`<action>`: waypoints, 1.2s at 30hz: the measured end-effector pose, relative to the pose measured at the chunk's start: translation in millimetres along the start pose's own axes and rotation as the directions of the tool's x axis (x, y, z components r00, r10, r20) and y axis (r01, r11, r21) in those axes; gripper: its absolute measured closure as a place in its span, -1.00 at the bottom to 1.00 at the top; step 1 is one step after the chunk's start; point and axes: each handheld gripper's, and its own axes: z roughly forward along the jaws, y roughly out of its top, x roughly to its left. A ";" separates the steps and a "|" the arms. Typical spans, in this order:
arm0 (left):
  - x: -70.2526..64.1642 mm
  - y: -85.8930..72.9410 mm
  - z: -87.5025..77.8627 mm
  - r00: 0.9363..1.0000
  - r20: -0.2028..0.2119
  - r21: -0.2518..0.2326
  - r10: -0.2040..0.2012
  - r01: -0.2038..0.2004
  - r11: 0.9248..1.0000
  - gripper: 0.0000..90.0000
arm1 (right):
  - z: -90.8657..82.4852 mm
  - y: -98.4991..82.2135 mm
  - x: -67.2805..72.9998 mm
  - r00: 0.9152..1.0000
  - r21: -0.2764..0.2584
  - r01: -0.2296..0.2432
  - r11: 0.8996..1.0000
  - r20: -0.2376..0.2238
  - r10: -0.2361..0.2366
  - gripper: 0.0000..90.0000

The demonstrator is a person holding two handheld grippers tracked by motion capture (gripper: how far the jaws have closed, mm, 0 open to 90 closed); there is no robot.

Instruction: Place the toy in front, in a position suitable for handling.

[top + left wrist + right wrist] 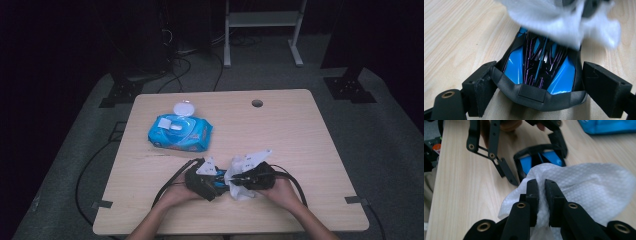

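White dimpled wipe (584,182), blue/black mouse (540,67) w/ purple streaks, blue pack (180,134).

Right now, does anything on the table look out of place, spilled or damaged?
Nothing looks spilled or damaged. The wet wipes pack lies flat with its flip lid standing open. The left gripper holds the blue and black toy car, and the right gripper presses a white wipe on it.

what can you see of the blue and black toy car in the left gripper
The toy car looks like glossy plastic: bright blue body panels, a black middle with thin purple streaks, and a black bumper-like band across its near end. It sits low over the wooden table, clamped at its sides between the left gripper's jaws. The white wet wipe, held by the right gripper, lies over its far end.
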 end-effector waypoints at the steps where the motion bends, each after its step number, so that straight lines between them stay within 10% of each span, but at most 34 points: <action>1: 0.0 0.0 0.0 1.000 0.000 0.000 0.000 0.000 1.000 -0.68 | 0.0 0.0 0.0 1.000 0.000 0.000 1.000 0.000 0.000 0.80; 12: 0.0 -3.9 1.0 1.000 0.015 -0.019 -0.010 0.010 1.000 -0.54 | -25.8 -30.9 -10.1 0.995 0.037 -0.087 0.996 0.059 0.084 0.77; 25: 1.7 -3.4 3.6 0.999 0.016 -0.022 -0.030 0.030 0.999 -0.58 | -6.1 -5.9 -1.7 1.000 0.028 -0.023 0.999 0.007 0.023 0.77; 36: 2.0 -3.0 4.1 0.999 0.020 -0.021 -0.031 0.032 0.999 -0.57 | -37.0 -40.8 -16.1 0.989 0.049 -0.125 0.991 0.083 0.120 0.77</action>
